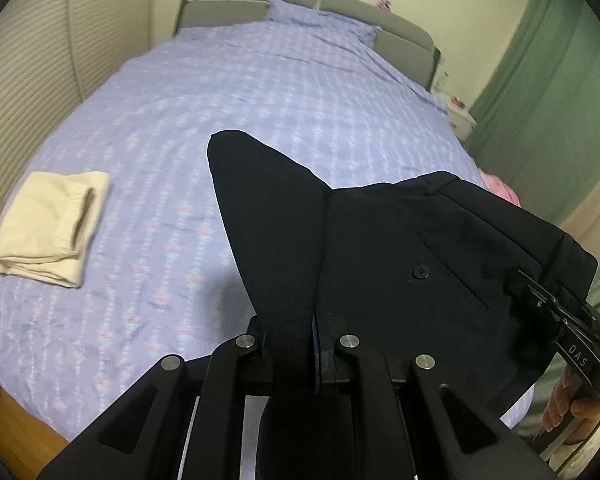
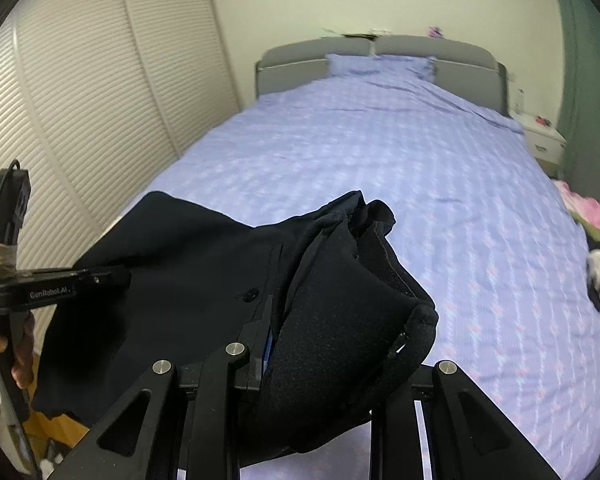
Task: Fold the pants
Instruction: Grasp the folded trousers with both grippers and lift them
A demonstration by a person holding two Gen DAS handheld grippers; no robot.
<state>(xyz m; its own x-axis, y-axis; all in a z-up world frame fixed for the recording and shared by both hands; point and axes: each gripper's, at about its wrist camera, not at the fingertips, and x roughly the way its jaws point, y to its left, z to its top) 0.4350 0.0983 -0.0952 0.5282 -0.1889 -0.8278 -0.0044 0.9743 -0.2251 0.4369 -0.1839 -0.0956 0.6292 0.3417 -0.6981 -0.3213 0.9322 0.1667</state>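
Note:
A pair of black pants (image 1: 400,240) hangs in the air above the bed, stretched between both grippers. My left gripper (image 1: 296,320) is shut on a pinch of the fabric, and one trouser part sticks up past its jaws. In the right wrist view the left gripper (image 2: 116,276) bites the cloth's left side. My right gripper (image 2: 332,344) is shut on a thick bunch of the waistband of the pants (image 2: 180,260); the cloth hides its right finger. From the left wrist view the right gripper (image 1: 540,296) clamps the waistband near a belt loop, with a hand below it.
The bed's lilac patterned cover (image 1: 260,100) spreads below. A folded cream garment (image 1: 52,228) lies near its left edge. Pink clothes (image 2: 596,212) are piled at the right edge. Louvred wardrobe doors (image 2: 80,100) stand left, a white nightstand (image 2: 544,140) and green curtain (image 1: 540,80) right.

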